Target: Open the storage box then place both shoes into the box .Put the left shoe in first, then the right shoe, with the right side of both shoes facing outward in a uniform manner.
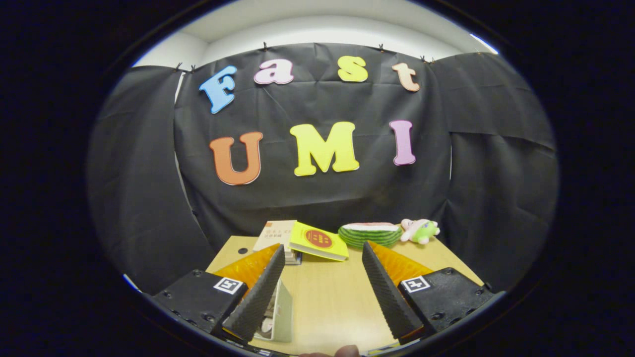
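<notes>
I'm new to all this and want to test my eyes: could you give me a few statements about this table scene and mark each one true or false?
1. The gripper is open, with nothing between its fingers. True.
2. A yellow book lies on the table beyond the fingers. True.
3. The watermelon toy is held in the gripper. False: it sits at the table's far edge, beside a small plush.
4. The yellow book stands upright. False: it lies tilted, leaning on other books.
</notes>
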The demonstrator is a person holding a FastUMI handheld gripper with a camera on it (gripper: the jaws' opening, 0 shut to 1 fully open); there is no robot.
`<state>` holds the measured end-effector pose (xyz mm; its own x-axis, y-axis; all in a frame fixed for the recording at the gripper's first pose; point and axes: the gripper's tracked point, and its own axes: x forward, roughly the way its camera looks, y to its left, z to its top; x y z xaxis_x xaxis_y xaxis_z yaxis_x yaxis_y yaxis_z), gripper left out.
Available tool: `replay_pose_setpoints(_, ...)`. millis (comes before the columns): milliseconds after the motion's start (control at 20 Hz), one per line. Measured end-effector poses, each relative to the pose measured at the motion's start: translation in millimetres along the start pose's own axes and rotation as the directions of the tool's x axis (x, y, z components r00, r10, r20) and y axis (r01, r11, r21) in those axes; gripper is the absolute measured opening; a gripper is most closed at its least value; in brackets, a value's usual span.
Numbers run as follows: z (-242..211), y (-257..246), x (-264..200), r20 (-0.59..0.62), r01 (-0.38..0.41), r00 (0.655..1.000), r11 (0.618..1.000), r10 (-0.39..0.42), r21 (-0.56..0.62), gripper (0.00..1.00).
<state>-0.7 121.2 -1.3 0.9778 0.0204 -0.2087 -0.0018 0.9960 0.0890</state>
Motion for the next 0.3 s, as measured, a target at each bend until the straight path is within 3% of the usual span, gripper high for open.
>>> replay_pose_setpoints(300, 4.8, -9.3, 1.1, 0.013, 0.011, 1.0, 1.0, -0.01, -0.009, 1.0)
